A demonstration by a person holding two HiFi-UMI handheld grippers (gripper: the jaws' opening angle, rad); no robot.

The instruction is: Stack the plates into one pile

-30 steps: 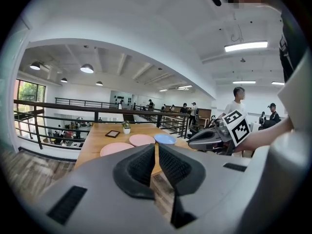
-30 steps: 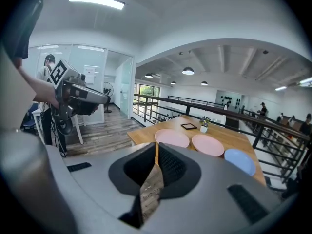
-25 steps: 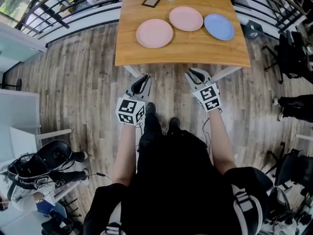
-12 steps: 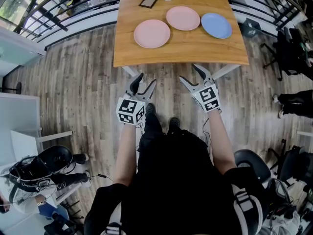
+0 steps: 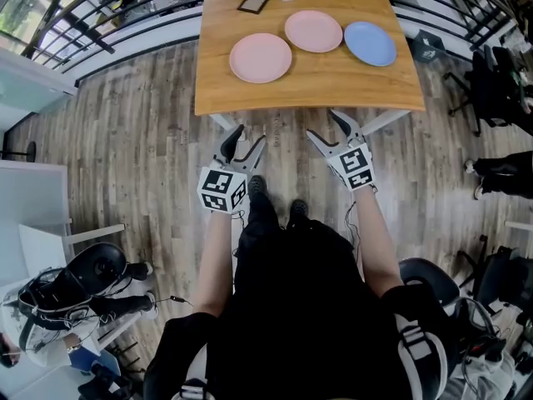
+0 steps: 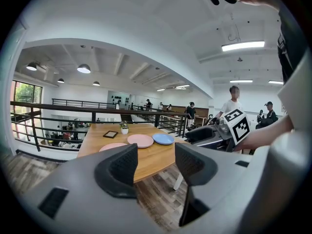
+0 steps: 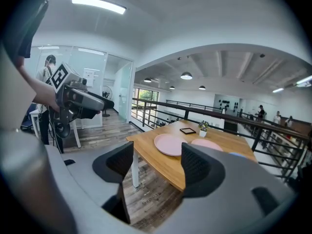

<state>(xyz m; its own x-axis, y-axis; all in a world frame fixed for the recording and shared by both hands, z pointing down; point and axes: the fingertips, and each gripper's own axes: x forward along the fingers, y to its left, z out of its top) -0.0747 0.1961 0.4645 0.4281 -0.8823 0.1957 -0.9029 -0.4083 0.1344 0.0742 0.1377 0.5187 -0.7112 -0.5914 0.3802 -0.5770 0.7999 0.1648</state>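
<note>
1. The left hand-held gripper [image 5: 246,138] had just been opening; its jaws stood wide, released, nothing between them.
2. The right hand-held gripper [image 5: 322,127] likewise gaped empty.
3. Well ahead of both, the nearer pink plate [image 5: 261,57], farther pink plate [image 5: 313,31] and blue plate [image 5: 371,43] lay flat, unstacked, on the worktop [image 5: 308,86].

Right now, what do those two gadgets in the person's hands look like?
The left gripper and right gripper match: light grey bodies, each with two black ribbed fingers. Each carries a white cube printed with black square markers. A thin cable trails from each. The person wears a black short-sleeved top.
</note>
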